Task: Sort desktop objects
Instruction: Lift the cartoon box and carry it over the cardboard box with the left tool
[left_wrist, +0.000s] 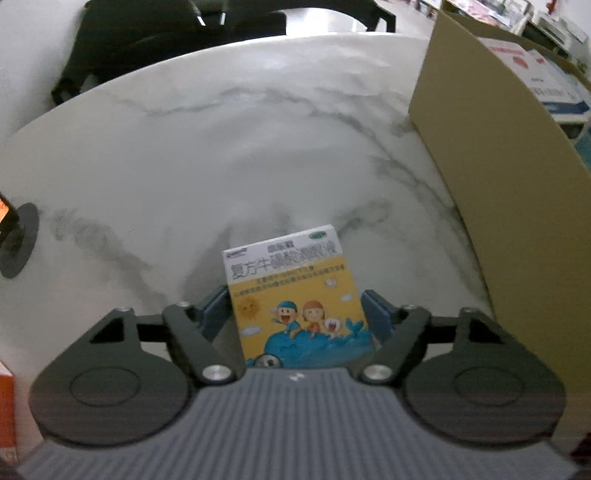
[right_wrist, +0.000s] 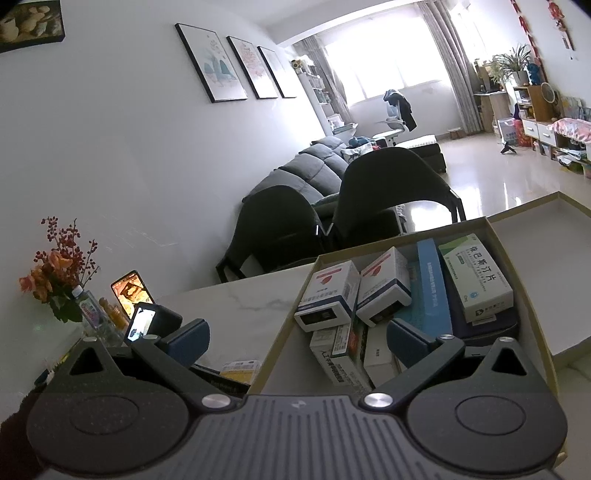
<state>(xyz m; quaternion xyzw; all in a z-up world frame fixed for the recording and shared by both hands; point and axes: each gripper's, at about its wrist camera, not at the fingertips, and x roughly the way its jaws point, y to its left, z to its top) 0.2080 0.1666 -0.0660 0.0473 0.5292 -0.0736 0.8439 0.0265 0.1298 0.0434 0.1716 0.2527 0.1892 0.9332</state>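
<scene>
My left gripper (left_wrist: 293, 301) is shut on a yellow-and-white medicine box (left_wrist: 295, 295) with cartoon children on it, held above the marble table (left_wrist: 184, 166), left of the cardboard box's tall brown wall (left_wrist: 498, 184). My right gripper (right_wrist: 297, 338) is open and empty, hovering over the near left edge of the cardboard box (right_wrist: 532, 295). That box holds several medicine boxes, among them two white-and-navy ones (right_wrist: 328, 299) and a green-and-white one (right_wrist: 476, 277). A yellow box (right_wrist: 240, 369), seemingly the same one, shows below the right gripper's left finger.
A black round stand (left_wrist: 18, 240) sits at the table's left edge, an orange box (left_wrist: 5, 402) at the lower left. In the right wrist view, two lit phones (right_wrist: 133, 291), a water bottle and flowers (right_wrist: 59, 269) stand at the left. Dark chairs (right_wrist: 369, 195) line the table's far side.
</scene>
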